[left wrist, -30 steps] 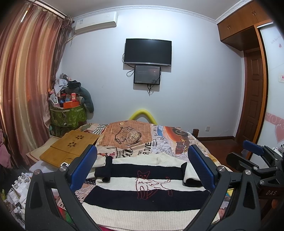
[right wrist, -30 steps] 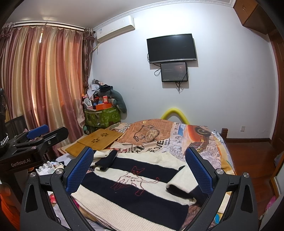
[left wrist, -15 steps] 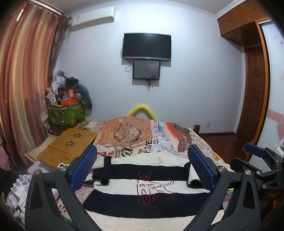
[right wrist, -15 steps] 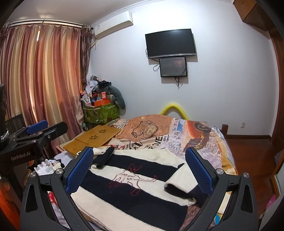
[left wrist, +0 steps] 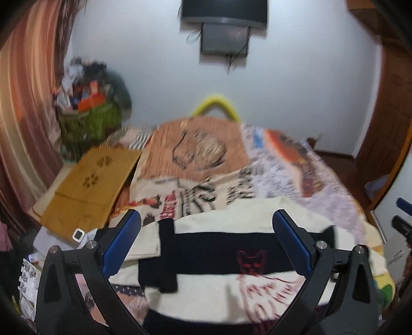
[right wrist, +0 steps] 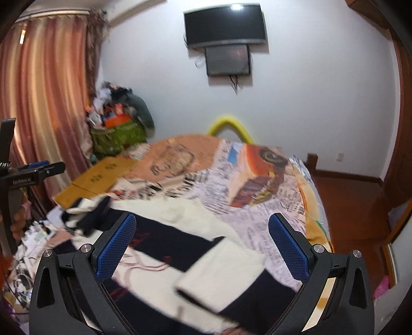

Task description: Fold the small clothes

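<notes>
Claws first: my left gripper (left wrist: 206,242) fills the bottom of its frame with blue pads (left wrist: 121,242) wide apart, gripping nothing; my right gripper (right wrist: 202,247) likewise stands spread and empty at the bottom of its frame. Between and beyond both pairs lies the sweater (left wrist: 221,247), cream with black bands and a red cat outline, flat on the bed (left wrist: 278,165) at lower centre. Its sleeves are folded inward: one black-cuffed sleeve (left wrist: 162,257) crosses the chest at lower left of the left view, the other sleeve (right wrist: 226,273) lies at lower centre of the right view. At the left edge of the right view, white lettering on the left gripper's body is too blurred to read with certainty. Farther back, the bedspread shows newsprint lettering, illegible through motion blur. A wooden lap desk (left wrist: 87,185) sits at middle left. On the far wall, top centre, hangs a dark television (right wrist: 224,24).
</notes>
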{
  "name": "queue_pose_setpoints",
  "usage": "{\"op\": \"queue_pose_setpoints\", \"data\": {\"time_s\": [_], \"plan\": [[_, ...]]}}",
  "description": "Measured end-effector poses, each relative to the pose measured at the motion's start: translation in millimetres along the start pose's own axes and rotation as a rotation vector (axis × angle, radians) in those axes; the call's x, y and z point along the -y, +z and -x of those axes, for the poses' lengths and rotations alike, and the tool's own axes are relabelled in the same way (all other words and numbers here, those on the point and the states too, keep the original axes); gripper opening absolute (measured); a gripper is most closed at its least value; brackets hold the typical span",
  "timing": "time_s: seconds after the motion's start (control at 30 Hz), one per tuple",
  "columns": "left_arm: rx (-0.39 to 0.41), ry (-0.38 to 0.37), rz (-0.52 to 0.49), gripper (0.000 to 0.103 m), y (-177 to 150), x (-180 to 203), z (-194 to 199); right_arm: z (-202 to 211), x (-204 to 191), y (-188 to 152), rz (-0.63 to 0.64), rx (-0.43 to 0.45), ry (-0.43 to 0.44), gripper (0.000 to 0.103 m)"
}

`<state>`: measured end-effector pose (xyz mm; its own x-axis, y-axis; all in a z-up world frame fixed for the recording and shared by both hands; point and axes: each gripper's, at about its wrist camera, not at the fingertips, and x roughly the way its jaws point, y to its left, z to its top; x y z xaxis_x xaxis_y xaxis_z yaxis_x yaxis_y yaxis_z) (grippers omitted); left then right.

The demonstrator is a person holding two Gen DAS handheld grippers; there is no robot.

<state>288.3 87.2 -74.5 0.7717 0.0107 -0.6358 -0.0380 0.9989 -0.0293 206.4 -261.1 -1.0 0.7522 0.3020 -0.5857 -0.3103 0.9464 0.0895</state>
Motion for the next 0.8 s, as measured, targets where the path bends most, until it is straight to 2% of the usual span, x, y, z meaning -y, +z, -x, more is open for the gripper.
{"op": "queue_pose_setpoints", "data": {"time_s": [0.07,0.17,0.23,0.33,0.4,0.53,0.57,0.6,0.67,0.7,0.73,0.8], "plan": [[-0.065,0.026,0.002,0.103,4,-10,-37,-20,10,2,-0.001,-0.059,0.002,0.093],[-0.173,0.052,-0.002,0.103,4,-24,-93,-53,23,2,-0.001,-0.148,0.03,0.091],[-0.247,0.048,0.001,0.103,0,-33,-128,-77,33,-1,-0.005,-0.21,0.044,0.089],[-0.317,0.039,0.029,0.103,-8,-42,-161,-112,44,-5,-0.014,-0.31,0.074,0.085],[-0.356,0.018,0.049,0.103,-14,-45,-181,-139,49,-10,-0.021,-0.389,0.094,0.077],[-0.402,-0.005,0.024,0.103,-28,-38,-206,-183,55,-21,-0.046,-0.528,0.138,0.07],[-0.41,-0.007,0.013,0.103,-31,-35,-209,-190,54,-24,-0.049,-0.556,0.151,0.064],[-0.417,-0.007,0.002,0.103,-33,-31,-212,-196,52,-28,-0.046,-0.579,0.162,0.061],[-0.426,-0.002,-0.029,0.103,-38,-24,-217,-196,42,-31,0.021,-0.562,0.16,0.059],[-0.428,0.004,-0.043,0.103,-39,-22,-219,-194,38,-33,0.062,-0.555,0.15,0.049],[-0.429,0.01,-0.057,0.103,-41,-19,-221,-191,33,-35,0.113,-0.548,0.128,0.043],[-0.434,0.019,-0.076,0.103,-42,-15,-223,-184,27,-37,0.163,-0.539,0.136,0.021]]}}
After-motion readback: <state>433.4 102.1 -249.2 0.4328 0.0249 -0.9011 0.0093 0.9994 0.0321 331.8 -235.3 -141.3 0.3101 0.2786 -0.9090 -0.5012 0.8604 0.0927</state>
